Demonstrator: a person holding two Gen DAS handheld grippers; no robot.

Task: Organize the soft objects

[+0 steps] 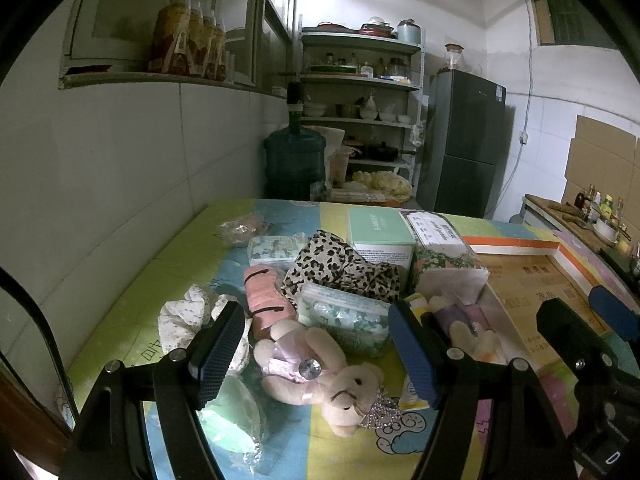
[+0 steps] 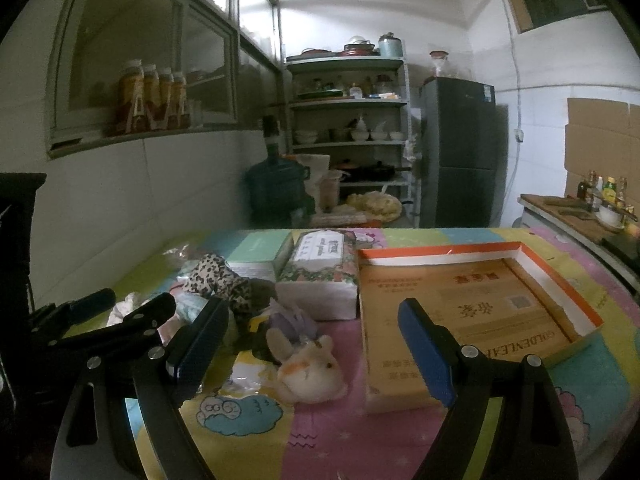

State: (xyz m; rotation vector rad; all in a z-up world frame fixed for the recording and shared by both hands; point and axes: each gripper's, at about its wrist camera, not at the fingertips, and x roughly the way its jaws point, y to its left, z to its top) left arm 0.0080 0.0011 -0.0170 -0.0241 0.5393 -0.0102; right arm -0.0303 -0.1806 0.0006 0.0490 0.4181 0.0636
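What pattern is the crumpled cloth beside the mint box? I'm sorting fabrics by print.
Leopard print, tan with dark spots: the crumpled cloth shows best in the left wrist view.

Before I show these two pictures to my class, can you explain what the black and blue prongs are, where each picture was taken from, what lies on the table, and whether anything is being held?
There is no robot here. A person holds a two-fingered grasping tool in each hand, and a wide-angle camera on each tool looks forward along its fingers. One picture comes from the left tool, the other from the right tool.

On the colourful tablecloth lies a heap of soft things: a teddy bear with a small crown, a plush bunny, a leopard-print cloth, a floral tissue pack and a mint-green box. Beside them sits a shallow open cardboard box with an orange rim, with nothing in it.

Both tools are open and hold nothing. The left one hovers with the bear between its fingers.
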